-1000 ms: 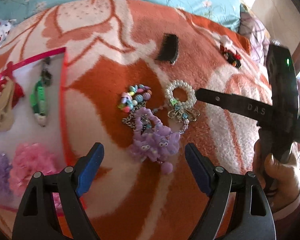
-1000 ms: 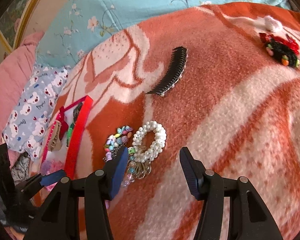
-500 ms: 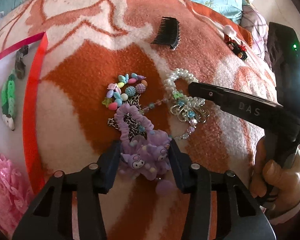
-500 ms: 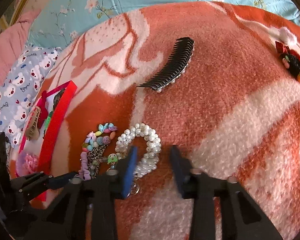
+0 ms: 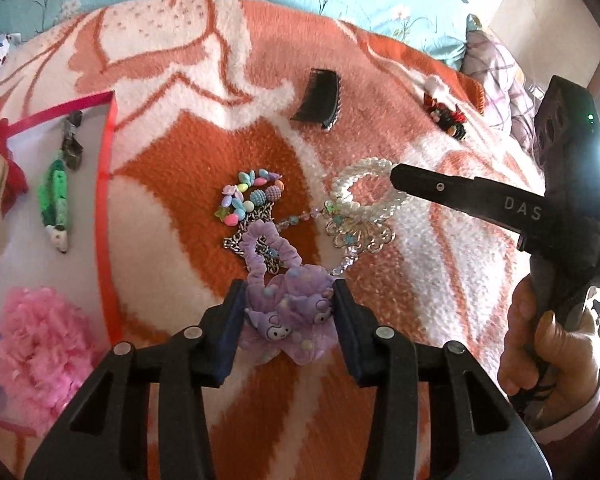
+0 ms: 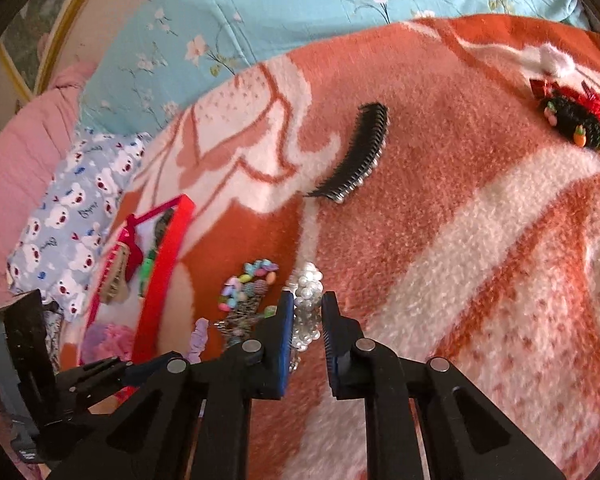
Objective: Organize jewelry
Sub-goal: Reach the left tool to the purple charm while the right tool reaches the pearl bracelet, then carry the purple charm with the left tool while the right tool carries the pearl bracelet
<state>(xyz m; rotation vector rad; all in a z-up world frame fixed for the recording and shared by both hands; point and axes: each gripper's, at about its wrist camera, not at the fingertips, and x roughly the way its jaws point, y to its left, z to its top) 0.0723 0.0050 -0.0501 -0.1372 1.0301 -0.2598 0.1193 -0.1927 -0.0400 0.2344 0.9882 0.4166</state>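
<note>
Two tongs gripping, left tongs [image 5: 288, 300] closing on purple scrunchie [image 5: 286, 316], right tongs [image 6: 305, 312] on pearl bracelet [image 6: 309, 284]

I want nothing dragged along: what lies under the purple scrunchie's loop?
A silver chain lies under the purple scrunchie and shows through its loop; how far the chain runs beneath the plush part is hidden.

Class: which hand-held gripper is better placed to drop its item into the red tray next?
Left. The left hand-held gripper, clamping the purple scrunchie, sits right beside the red tray; the right hand-held gripper with the pearl bracelet is farther off.
</note>
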